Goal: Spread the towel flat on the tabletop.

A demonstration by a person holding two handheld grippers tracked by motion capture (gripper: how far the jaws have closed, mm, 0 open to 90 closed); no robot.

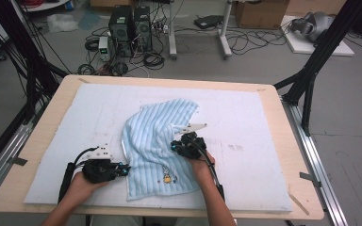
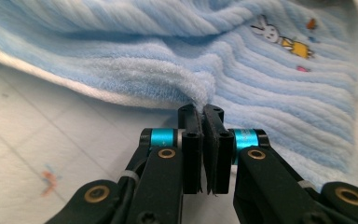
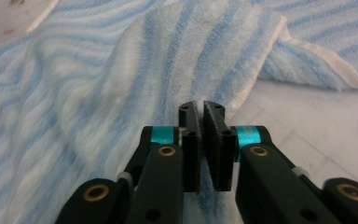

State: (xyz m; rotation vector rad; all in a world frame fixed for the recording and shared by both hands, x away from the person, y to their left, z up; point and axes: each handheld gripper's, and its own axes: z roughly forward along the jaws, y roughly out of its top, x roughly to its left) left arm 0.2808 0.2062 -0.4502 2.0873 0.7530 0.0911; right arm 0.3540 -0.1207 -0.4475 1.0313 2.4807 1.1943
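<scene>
A light blue striped towel [image 1: 158, 141] with a small rabbit picture [image 1: 168, 178] lies rumpled in the middle of the white mat [image 1: 245, 141]. My left gripper [image 1: 125, 168] is at the towel's left edge, shut on a raised fold of it [image 2: 186, 81]. My right gripper [image 1: 175, 145] is at the towel's right edge, shut on a pinched fold of cloth [image 3: 205, 70]. In the left gripper view the rabbit picture [image 2: 279, 37] lies beyond the jaws at the upper right. The towel's far part is bunched towards the upper right.
The mat covers most of a wooden table [image 1: 301, 188]. Beyond the table stand two computer towers [image 1: 131, 28] among cables on the floor, with a black frame leg [image 1: 311, 70] at the right and another [image 1: 23, 61] at the left.
</scene>
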